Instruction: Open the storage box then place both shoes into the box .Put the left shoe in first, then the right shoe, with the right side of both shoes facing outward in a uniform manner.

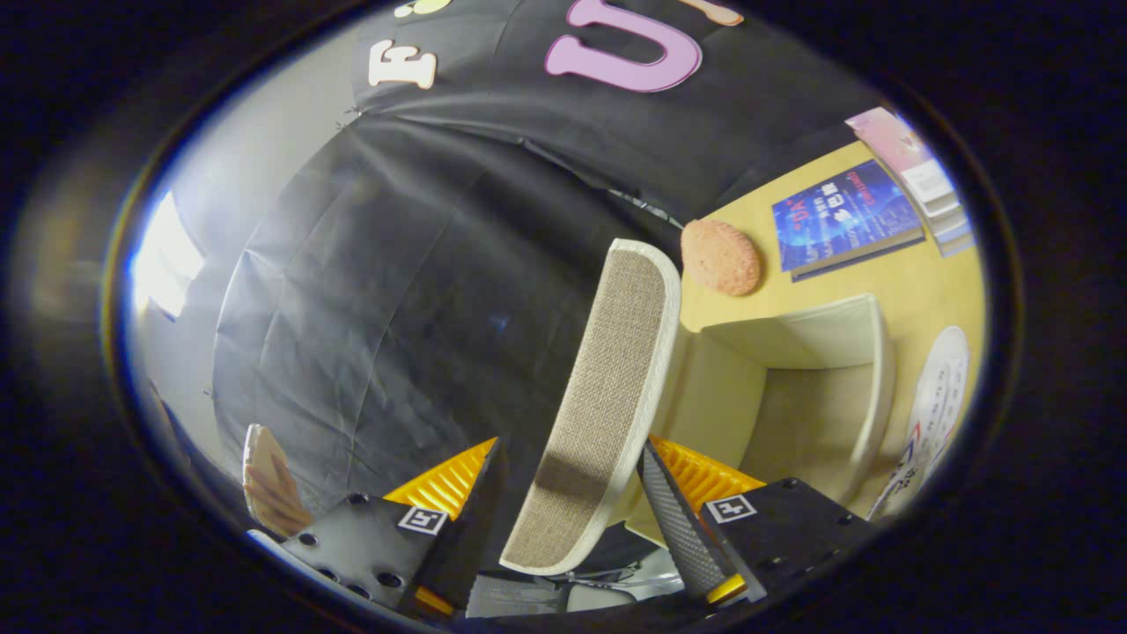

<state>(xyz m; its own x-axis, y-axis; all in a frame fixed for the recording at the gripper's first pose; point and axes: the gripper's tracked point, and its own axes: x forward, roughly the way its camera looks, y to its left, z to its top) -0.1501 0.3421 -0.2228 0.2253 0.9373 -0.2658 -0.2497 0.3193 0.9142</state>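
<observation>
No wording can be read with certainty. The blue book (843, 220) lying on the worktop (916, 282), just beyond the open storage box (867, 370), carries lines of pale and red characters on its cover, too small and bent to make out. Beside the box on its far side, a white round card (938, 396) bears a ring of small dark marks, also illegible. The gripper (563, 519) body shows two square black-and-white marker tags (732, 508), with no letters on them.

We cannot tell whether the gripper's (563, 519) fingers press the raised lid (603, 396) between them. The lid hides the near wall of the storage box (819, 387); beyond the fingers, a calendar-like sheet (933, 414) blurs.
</observation>
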